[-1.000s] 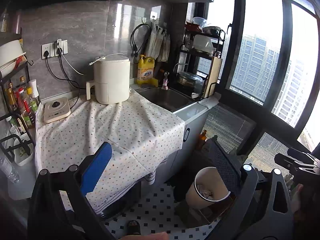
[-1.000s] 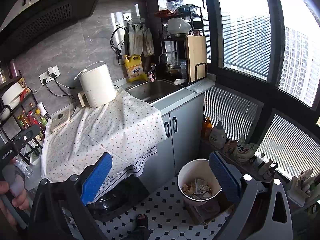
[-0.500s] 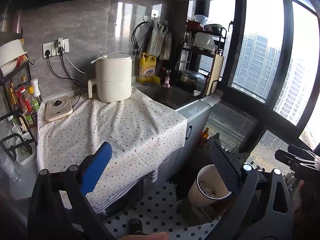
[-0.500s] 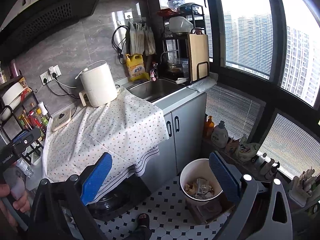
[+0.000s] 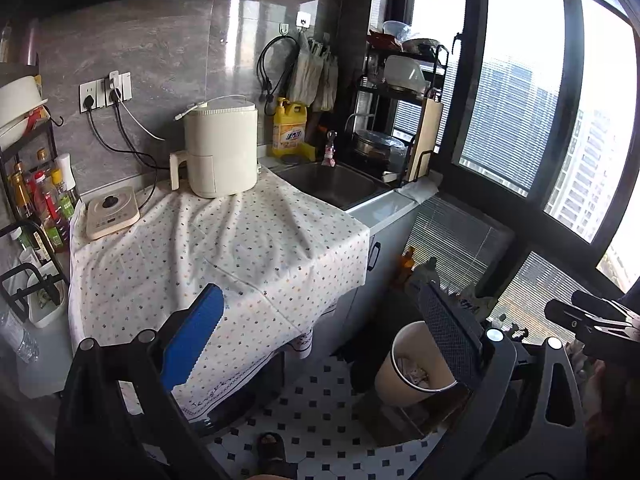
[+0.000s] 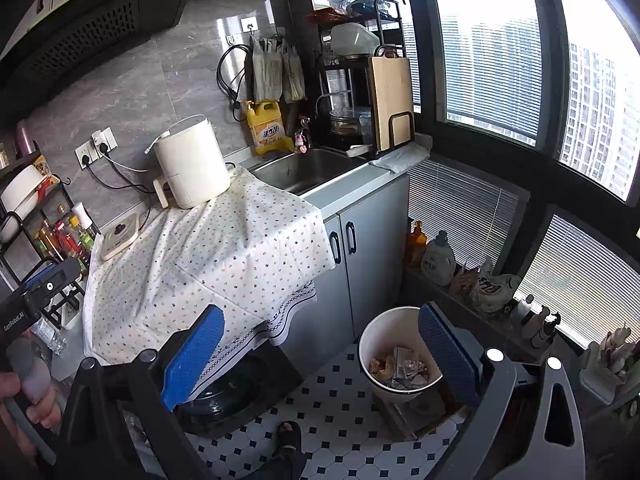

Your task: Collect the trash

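Here both grippers' fingers spread wide, empty; "GenRobot.AI" marks the left gripper.

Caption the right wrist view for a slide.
Open right gripper hovers above white trash bin beside cloth-covered kitchen counter.

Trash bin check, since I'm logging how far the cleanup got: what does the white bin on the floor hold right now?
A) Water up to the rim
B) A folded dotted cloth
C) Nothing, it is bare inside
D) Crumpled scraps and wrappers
D: the right wrist view looks down into the white bin and shows crumpled scraps on its bottom, while both grippers are open and hold nothing.
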Demonstrator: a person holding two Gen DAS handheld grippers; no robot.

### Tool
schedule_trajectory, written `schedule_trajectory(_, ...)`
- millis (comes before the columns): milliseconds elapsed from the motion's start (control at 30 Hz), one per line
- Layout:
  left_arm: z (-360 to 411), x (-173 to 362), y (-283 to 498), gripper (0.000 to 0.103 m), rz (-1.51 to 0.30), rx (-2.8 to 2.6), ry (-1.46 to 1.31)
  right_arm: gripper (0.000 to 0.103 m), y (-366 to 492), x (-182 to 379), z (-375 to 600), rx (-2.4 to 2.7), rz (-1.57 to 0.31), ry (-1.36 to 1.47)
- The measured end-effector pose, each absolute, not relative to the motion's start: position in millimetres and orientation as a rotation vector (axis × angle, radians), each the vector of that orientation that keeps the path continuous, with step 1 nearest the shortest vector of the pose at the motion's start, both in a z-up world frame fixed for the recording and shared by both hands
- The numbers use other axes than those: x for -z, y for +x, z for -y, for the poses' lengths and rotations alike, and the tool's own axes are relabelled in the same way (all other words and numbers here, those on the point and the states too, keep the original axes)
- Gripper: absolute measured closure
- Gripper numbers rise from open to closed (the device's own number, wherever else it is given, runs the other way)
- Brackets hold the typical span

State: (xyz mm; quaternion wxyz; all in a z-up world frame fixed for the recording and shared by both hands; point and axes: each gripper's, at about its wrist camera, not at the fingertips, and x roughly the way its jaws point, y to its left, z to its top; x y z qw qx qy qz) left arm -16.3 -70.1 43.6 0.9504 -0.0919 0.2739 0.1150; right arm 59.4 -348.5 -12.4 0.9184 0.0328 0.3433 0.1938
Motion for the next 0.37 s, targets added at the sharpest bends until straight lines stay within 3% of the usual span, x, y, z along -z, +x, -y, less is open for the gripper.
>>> schedule_trajectory(367,39,-14,-3,0.006,-0.643,-0.249,-0.251,0.008,86,41,315,-0.397,-0.801,0.02)
